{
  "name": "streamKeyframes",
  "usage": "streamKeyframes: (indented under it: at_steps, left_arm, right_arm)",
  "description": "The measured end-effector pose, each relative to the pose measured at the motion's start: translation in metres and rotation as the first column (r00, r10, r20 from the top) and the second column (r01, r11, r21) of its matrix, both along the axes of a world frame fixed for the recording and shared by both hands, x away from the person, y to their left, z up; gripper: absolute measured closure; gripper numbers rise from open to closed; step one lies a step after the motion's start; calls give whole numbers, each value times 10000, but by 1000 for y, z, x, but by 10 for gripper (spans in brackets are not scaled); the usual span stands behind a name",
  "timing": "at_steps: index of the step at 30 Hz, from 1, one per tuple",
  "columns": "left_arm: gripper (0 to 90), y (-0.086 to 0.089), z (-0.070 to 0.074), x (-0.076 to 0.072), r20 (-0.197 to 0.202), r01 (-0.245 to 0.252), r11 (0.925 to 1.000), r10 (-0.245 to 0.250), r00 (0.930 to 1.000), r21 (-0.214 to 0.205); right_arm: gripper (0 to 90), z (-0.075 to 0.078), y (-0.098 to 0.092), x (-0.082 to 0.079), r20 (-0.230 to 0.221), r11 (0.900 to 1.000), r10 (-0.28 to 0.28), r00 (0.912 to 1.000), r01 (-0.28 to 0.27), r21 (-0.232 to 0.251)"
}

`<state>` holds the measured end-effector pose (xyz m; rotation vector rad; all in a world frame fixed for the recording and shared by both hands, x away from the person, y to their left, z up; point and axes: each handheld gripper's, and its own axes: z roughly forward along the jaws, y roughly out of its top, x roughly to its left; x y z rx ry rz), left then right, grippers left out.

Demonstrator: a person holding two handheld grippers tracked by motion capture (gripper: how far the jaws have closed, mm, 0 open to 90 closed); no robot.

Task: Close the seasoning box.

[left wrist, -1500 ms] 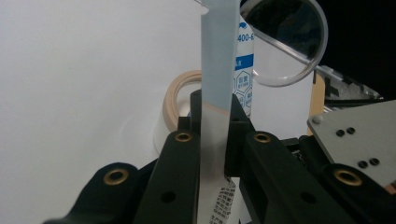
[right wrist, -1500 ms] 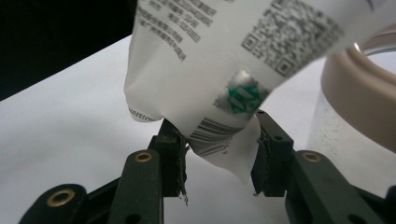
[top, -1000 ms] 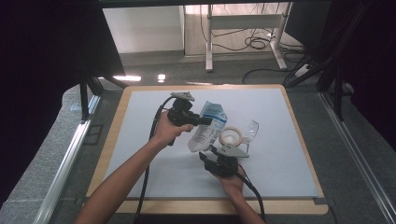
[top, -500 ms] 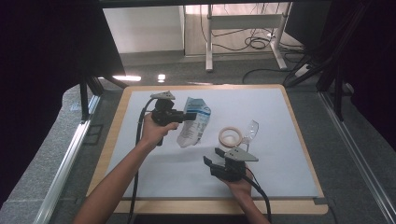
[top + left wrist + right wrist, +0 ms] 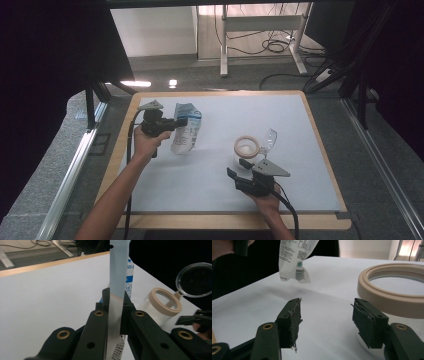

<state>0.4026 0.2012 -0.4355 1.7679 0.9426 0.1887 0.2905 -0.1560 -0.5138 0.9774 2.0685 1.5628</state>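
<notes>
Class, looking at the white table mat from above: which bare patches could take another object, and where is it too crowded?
Free: the far right corner of the white mat, beyond the clear jar with the beige rim; also the near left, between the blue-and-white pouch and the wooden edge. Crowded: around the jar, with the right gripper beside it, and around the left gripper clamping the pouch.

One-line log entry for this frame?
left gripper: shut on white-and-blue plastic pouch, lifted | right gripper: open, empty | clear jar with beige rim: upright, lid open
</notes>
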Motion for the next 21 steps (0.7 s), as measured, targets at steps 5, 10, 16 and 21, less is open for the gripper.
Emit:
streamKeyframes:
  at_steps: [5,10,16,21]
  left_arm:
    - [875,14,-7,-3,252,-634,9979,631,9977,125]
    - [874,30,-20,-3,175,-1288,9917,1288,9915,24]
    - [873,41,-32,-6,111,-1638,9865,1638,9864,-60]
    - [865,51,-38,-13,241,-1744,9844,1749,9843,-242]
  right_arm:
    - [401,4,-10,-6,242,9999,2,9997,-4,107]
    - [408,8,-26,-11,389,9992,-215,9990,202,343]
    - [408,10,-33,-11,415,9988,-305,9987,288,407]
    - [408,12,-36,-11,580,9989,-308,9978,287,368]
